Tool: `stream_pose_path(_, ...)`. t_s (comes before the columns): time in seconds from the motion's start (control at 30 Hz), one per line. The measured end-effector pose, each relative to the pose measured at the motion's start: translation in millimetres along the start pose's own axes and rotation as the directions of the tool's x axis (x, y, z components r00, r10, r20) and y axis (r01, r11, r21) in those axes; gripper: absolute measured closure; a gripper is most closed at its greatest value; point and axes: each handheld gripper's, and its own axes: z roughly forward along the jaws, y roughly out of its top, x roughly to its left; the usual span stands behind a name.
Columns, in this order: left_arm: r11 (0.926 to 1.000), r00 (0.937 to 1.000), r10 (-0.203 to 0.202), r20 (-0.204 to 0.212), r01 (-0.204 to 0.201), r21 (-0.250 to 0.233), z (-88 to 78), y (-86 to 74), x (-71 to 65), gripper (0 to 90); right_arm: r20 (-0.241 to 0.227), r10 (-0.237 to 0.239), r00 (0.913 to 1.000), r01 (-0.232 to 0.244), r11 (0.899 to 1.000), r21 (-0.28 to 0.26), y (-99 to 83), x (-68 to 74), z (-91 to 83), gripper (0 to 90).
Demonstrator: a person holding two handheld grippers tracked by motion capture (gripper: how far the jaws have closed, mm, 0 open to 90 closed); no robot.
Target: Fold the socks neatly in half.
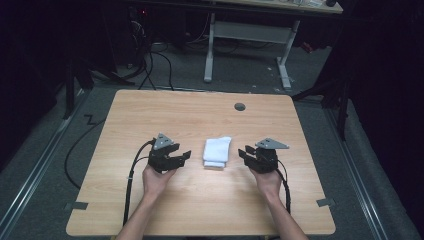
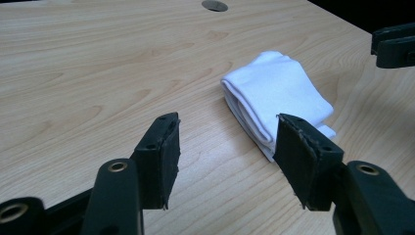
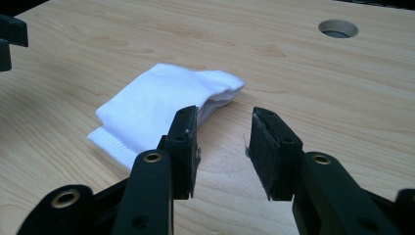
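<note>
Folded white sock [image 1: 216,152] lies a little right of the tabletop's [image 1: 200,115] middle, nearer the front edge than the far one, flat on the wood with nothing else touching it. It looks light, soft and limp: layers of knit cloth stacked on each other, likely to sag or unfold if lifted by one layer alone. The best hold is probably across the whole stack at the folded edge or the ribbed cuff end, with both pads biting through every layer. The left gripper [image 1: 181,156] hovers just beside its left side, jaws spread with nothing between them; the right gripper [image 1: 246,154] hangs near its right side, jaws likewise parted and empty. A round cable hole [image 1: 240,106] sits toward the tabletop's far edge, well apart from the sock
</note>
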Motion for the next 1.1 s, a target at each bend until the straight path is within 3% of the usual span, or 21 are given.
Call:
stream_pose_path(0.4,0.9997,0.9996,-0.019,-0.02,0.019,-0.016,-9.9,-3.7,5.4,41.9,-0.006,0.024,0.9997,-0.025,0.999,-0.04,-7.3,-8.2,-14.9,61.6)
stream_pose_path(1.1,0.9993,0.9978,-0.035,-0.056,0.035,-0.016,-26.7,-14.9,15.9,40.7,0.007,0.065,0.9979,-0.065,0.997,-0.034,-21.3,-23.0,-29.3,59.2)
